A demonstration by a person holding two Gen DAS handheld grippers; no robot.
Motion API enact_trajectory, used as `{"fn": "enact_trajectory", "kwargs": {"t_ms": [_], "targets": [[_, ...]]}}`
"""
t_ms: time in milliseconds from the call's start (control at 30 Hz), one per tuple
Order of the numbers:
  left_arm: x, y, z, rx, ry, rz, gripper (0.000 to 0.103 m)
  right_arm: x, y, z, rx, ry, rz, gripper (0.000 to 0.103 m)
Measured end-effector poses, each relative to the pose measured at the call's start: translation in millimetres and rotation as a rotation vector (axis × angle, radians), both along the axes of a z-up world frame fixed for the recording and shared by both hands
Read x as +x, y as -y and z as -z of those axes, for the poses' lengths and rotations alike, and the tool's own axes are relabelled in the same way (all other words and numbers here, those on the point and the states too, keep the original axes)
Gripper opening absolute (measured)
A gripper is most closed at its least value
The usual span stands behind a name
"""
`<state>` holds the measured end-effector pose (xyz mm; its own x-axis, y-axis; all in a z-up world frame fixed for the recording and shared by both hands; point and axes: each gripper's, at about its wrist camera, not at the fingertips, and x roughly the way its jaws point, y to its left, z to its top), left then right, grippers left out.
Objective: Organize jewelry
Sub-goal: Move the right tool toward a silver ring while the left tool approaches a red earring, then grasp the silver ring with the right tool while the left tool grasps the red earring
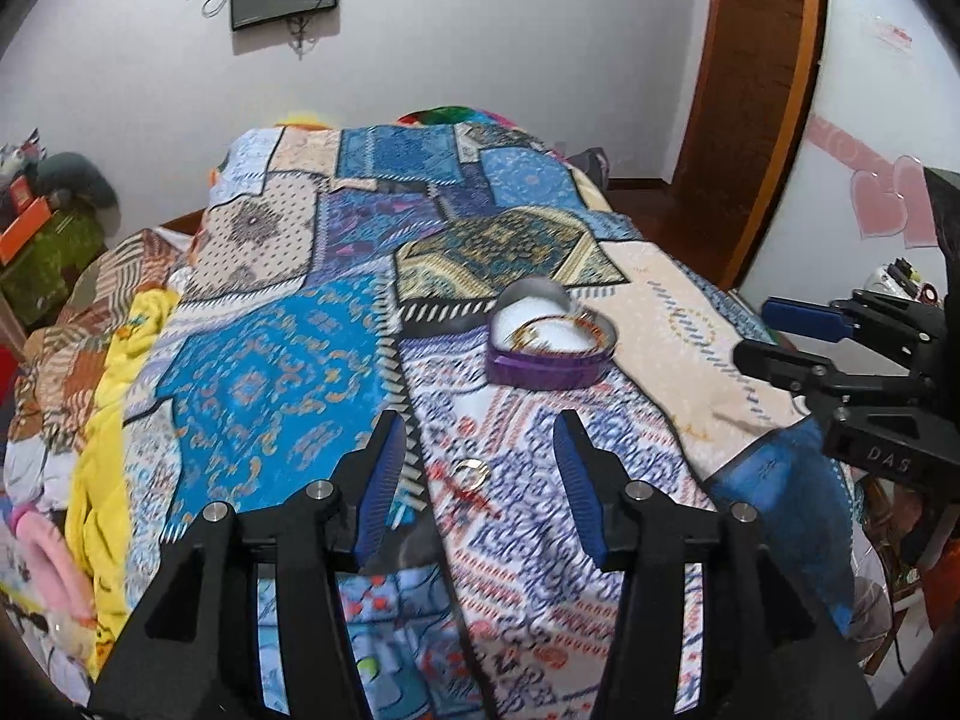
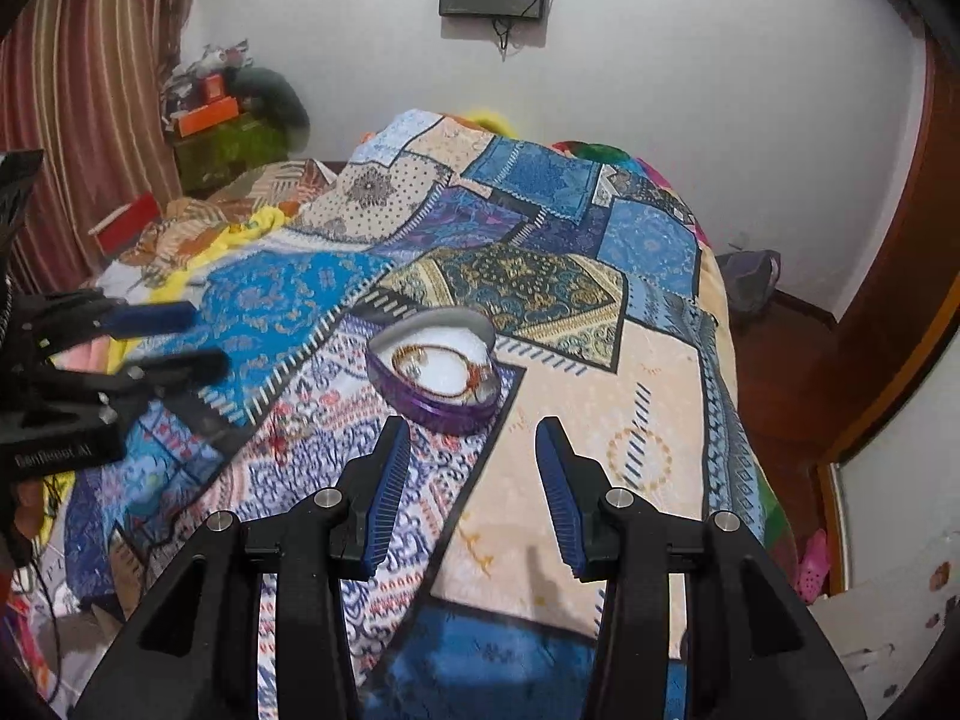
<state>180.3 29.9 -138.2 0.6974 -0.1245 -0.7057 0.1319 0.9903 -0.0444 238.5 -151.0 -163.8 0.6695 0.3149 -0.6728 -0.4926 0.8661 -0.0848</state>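
A purple heart-shaped jewelry box (image 1: 549,354) stands open on the patchwork bedspread, with a white lining and a gold bangle (image 1: 555,330) inside; it also shows in the right wrist view (image 2: 441,375) with the bangle (image 2: 441,366). A small gold ring (image 1: 471,472) lies on the bedspread nearer to me. My left gripper (image 1: 477,450) is open and empty, its fingers either side of the ring and above it. My right gripper (image 2: 474,456) is open and empty, just short of the box. Each gripper shows in the other's view: right (image 1: 774,330), left (image 2: 180,339).
The patchwork bedspread (image 1: 288,360) covers a bed. Yellow and striped cloths (image 1: 120,348) are heaped at its left side. Boxes and clutter (image 2: 216,114) stand by the far wall. A wooden door frame (image 1: 762,90) is at the right.
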Motion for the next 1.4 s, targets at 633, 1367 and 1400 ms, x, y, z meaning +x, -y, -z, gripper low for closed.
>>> {"fn": "enact_trajectory", "kwargs": {"t_ms": [633, 1367, 1400], "targets": [[-29.6, -47.0, 50.9, 0.005, -0.129, -0.104, 0.050, -25.8, -28.3, 73.0, -0.053, -0.199, -0.086, 0.040], [2.5, -18.4, 82.8, -0.079, -0.201, -0.001, 0.050, -13.1, -28.3, 69.3, -0.016, -0.173, -0.094, 0.018], [5.2, -15.9, 84.1, -0.083, -0.200, 0.006, 0.049, -12.0, -27.4, 66.7, -0.012, -0.164, -0.092, 0.018]]}}
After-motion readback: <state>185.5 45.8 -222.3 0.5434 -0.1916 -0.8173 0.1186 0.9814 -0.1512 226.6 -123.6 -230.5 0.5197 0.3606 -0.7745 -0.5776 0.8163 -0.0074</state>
